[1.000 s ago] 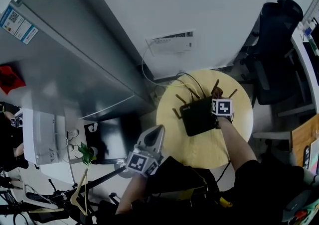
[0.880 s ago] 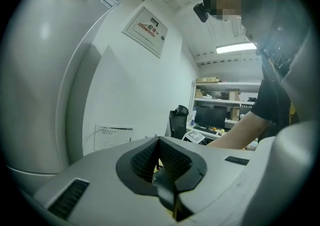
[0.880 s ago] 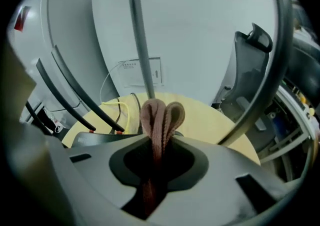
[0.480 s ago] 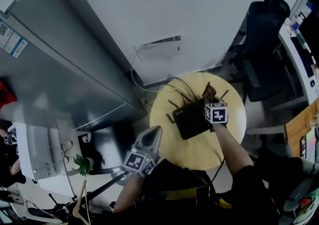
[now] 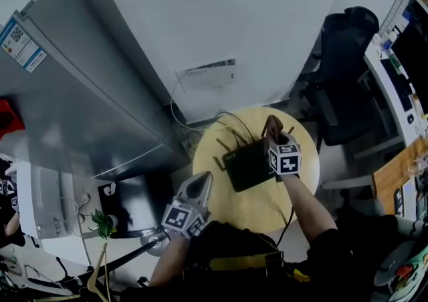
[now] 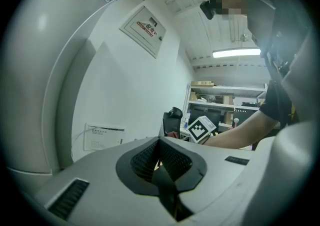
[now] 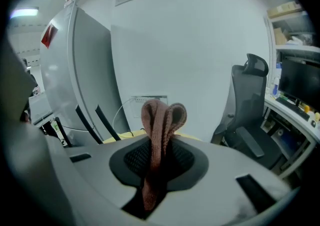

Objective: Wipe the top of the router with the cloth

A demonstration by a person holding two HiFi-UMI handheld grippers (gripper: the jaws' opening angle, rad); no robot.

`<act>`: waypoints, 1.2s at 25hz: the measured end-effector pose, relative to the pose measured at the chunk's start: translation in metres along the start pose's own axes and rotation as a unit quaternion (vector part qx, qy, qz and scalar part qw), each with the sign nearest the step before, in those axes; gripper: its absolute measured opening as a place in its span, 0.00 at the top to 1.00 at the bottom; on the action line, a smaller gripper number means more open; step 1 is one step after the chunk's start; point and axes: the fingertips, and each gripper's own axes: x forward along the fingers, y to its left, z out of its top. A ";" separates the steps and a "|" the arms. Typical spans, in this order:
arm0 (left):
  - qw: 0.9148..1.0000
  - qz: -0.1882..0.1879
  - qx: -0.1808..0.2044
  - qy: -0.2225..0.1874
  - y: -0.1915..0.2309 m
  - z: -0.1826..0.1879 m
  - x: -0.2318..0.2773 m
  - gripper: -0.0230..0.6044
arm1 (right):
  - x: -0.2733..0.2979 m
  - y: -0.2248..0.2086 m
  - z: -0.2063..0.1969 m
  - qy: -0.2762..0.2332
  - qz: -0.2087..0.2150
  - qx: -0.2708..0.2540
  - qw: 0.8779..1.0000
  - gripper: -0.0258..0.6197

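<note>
Pinching the cloth [image 7: 161, 120] between its jaws, the right gripper [image 5: 274, 135] hangs over the router's [image 5: 246, 166] far edge — antennas [image 7: 106, 121] just beside. Left gripper [image 5: 200, 186]: jaws together, empty, well apart.

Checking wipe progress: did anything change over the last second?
Only the head view's framing drifted; nothing clearly moved relative to the router. The right tongs stay shut on the cloth at the router's right side. The left tongs stay shut and empty, away from the router.
</note>
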 end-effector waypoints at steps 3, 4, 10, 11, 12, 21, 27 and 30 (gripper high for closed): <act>1.000 0.003 -0.013 -0.005 -0.005 -0.003 0.000 0.96 | -0.011 0.003 0.012 -0.019 0.009 -0.009 1.000 0.86; 1.000 0.004 -0.018 -0.006 -0.008 -0.002 0.001 0.96 | -0.013 0.004 0.016 -0.023 0.012 -0.013 1.000 0.86; 1.000 -0.004 -0.013 -0.018 -0.023 0.005 0.006 0.96 | -0.043 0.005 0.045 -0.101 0.010 -0.031 0.994 0.86; 1.000 -0.004 -0.011 -0.020 -0.023 0.006 0.007 0.96 | -0.052 0.009 0.054 -0.128 0.011 -0.040 0.991 0.86; 1.000 -0.004 -0.011 -0.021 -0.024 0.007 0.007 0.96 | -0.058 0.013 0.059 -0.146 0.016 -0.053 0.988 0.86; 1.000 0.007 -0.007 -0.013 -0.021 0.004 -0.002 0.96 | -0.001 0.032 -0.030 0.004 0.036 -0.190 0.981 0.86; 1.000 0.019 -0.012 -0.007 -0.011 0.002 -0.016 0.96 | 0.037 0.024 -0.055 0.128 -0.013 -0.233 0.964 0.86; 1.000 0.023 -0.014 0.002 -0.006 -0.002 -0.022 0.96 | 0.050 0.022 -0.056 0.168 -0.030 -0.255 0.952 0.86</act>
